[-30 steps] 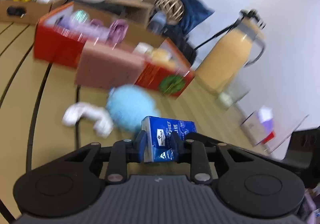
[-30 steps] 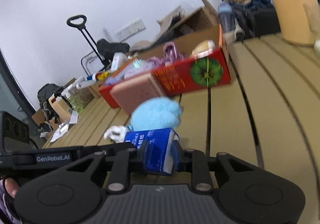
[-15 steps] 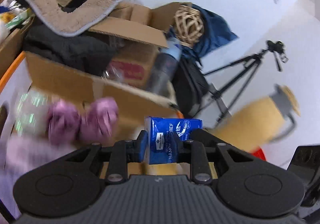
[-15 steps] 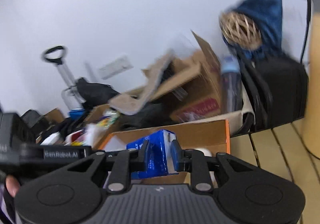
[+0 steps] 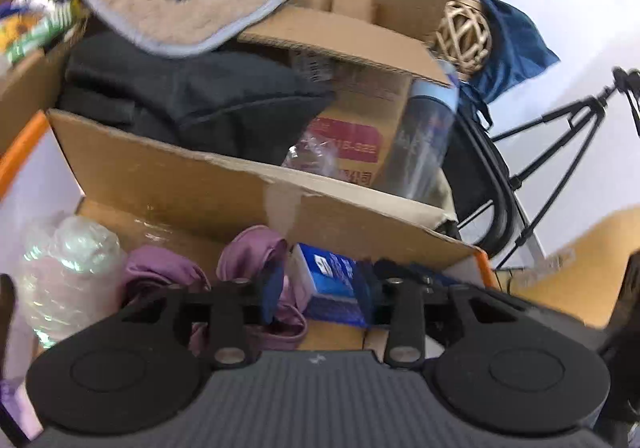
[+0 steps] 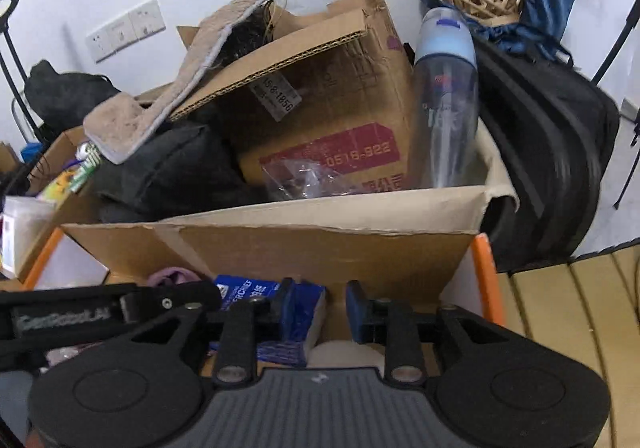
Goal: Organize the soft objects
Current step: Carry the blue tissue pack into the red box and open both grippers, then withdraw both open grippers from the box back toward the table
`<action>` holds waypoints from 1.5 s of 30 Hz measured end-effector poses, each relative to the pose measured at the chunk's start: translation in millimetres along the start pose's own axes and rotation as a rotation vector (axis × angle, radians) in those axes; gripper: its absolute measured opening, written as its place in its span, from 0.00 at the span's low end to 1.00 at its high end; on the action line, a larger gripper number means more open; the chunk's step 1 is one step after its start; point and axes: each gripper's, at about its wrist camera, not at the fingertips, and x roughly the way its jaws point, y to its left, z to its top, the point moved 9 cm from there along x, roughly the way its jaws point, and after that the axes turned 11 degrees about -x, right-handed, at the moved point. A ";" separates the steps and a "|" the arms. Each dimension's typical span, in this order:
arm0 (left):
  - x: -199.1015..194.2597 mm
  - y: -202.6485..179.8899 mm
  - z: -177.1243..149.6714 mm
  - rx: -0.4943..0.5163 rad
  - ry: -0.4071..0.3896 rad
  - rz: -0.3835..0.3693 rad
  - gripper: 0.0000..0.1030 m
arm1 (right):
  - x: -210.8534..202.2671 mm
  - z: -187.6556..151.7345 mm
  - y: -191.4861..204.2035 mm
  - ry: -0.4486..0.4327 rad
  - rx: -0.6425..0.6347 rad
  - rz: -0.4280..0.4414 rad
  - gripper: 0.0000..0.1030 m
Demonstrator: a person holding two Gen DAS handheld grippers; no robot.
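red label on cardboard box [image 6: 332,156]: "0518-822", clear in the right wrist view, partly readable in the left wrist view.
white sticker on box flap [image 6: 276,96]: "15 8-1856".
black bar of left gripper [image 6: 64,322]: "genrobot.ai", blurred.
blue tissue pack [image 6: 244,292]: letters "rchief", partly hidden.

Matt corrugated cardboard box [image 6: 320,248], fuzzy beige fleece [image 5: 192,8], glossy tissue pack [image 5: 332,288].
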 end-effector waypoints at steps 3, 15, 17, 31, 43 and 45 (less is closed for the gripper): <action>-33.9 -8.5 5.0 0.041 -0.024 0.008 0.42 | -16.0 3.0 -2.0 -0.027 -0.006 -0.001 0.25; -237.8 -34.6 -11.6 0.222 -0.205 0.135 0.47 | -221.6 29.9 5.2 -0.194 -0.078 -0.004 0.29; -272.6 -38.5 -27.3 0.254 -0.238 0.154 0.47 | -255.0 24.5 6.1 -0.216 -0.085 -0.008 0.32; -462.4 -34.9 -166.7 0.375 -0.455 0.170 0.75 | -466.9 -102.3 36.9 -0.369 -0.203 0.034 0.56; -567.9 31.2 -337.6 0.415 -0.746 0.156 0.97 | -590.9 -272.3 76.2 -0.573 -0.288 0.043 0.72; -571.8 45.7 -359.3 0.392 -0.773 0.141 1.00 | -598.8 -303.4 85.2 -0.604 -0.306 0.014 0.77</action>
